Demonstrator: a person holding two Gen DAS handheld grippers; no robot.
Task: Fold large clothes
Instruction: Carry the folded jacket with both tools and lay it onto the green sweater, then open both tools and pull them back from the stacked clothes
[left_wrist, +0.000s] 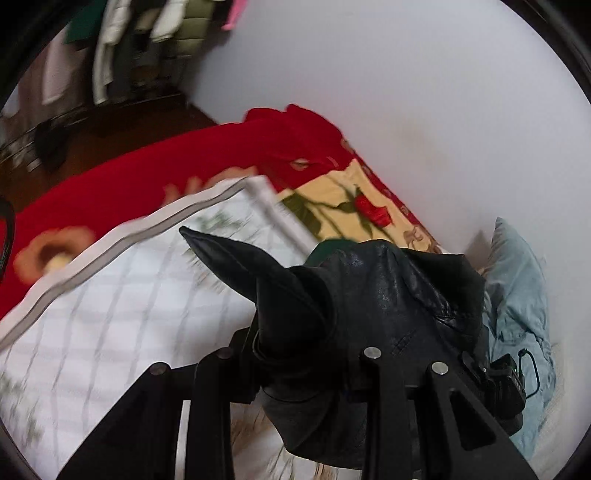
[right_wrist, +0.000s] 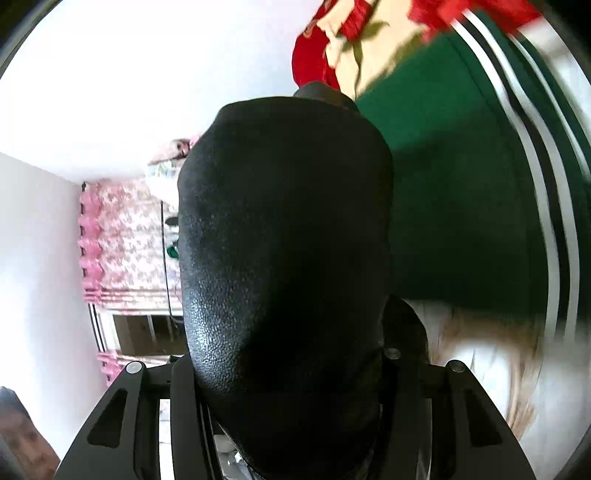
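Both handheld grippers grip the same black leather jacket (left_wrist: 388, 291), lifted above a bed.

Left wrist view: the left gripper (left_wrist: 295, 365) has its jaws closed most of the way on a bunched fold of the jacket, with the leather packed between the two fingers and rising in front of the lens. One pointed flap of the jacket sticks out up and to the left. Under it lies a white quilted bedspread (left_wrist: 122, 295) with a grey border, then a red blanket (left_wrist: 122, 177) with orange lettering too blurred to read, and a cream cloth printed with a red rose (left_wrist: 373, 210). A light blue garment (left_wrist: 517, 280) lies to the right, against the pale wall.

Right wrist view: the right gripper (right_wrist: 295, 373) is clamped, about half open, on a thick roll of the jacket that fills the centre. A dark green garment (right_wrist: 454, 184) with white stripes lies to the right, and pink floral curtains (right_wrist: 122, 236) hang at left
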